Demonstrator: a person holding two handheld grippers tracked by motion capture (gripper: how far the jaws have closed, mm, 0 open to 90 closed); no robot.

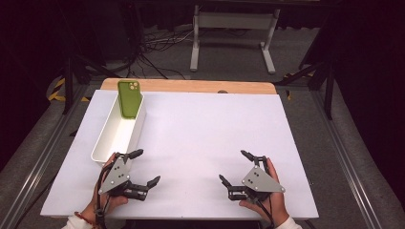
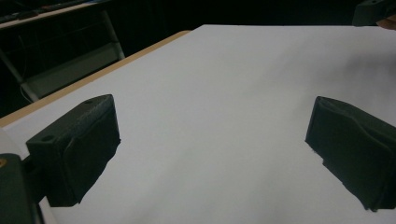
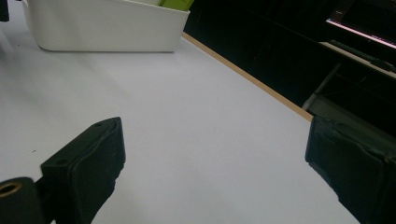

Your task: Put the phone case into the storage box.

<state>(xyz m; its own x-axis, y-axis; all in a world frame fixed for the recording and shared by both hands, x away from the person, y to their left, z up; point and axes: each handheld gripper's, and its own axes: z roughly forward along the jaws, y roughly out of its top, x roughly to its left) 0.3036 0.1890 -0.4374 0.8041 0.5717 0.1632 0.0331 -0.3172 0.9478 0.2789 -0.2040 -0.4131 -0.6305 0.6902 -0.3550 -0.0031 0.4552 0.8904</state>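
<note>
A green phone (image 1: 129, 98) leans in the far end of a long white bin (image 1: 110, 143) at the left of the table; its green top edge (image 3: 176, 3) peeks over the bin wall (image 3: 107, 28) in the right gripper view. My left gripper (image 1: 145, 167) rests near the front left, just in front of the bin, open with nothing between its jaws (image 2: 210, 154). At the front right, my right gripper (image 1: 235, 166) is open too, over bare white tabletop (image 3: 210, 163).
The white table surface (image 1: 200, 138) has a wooden strip (image 1: 191, 86) along its far edge. Beyond it stands a grey frame (image 1: 234, 33) with cables on the floor. Metal rails (image 1: 33, 167) run along both sides of the table.
</note>
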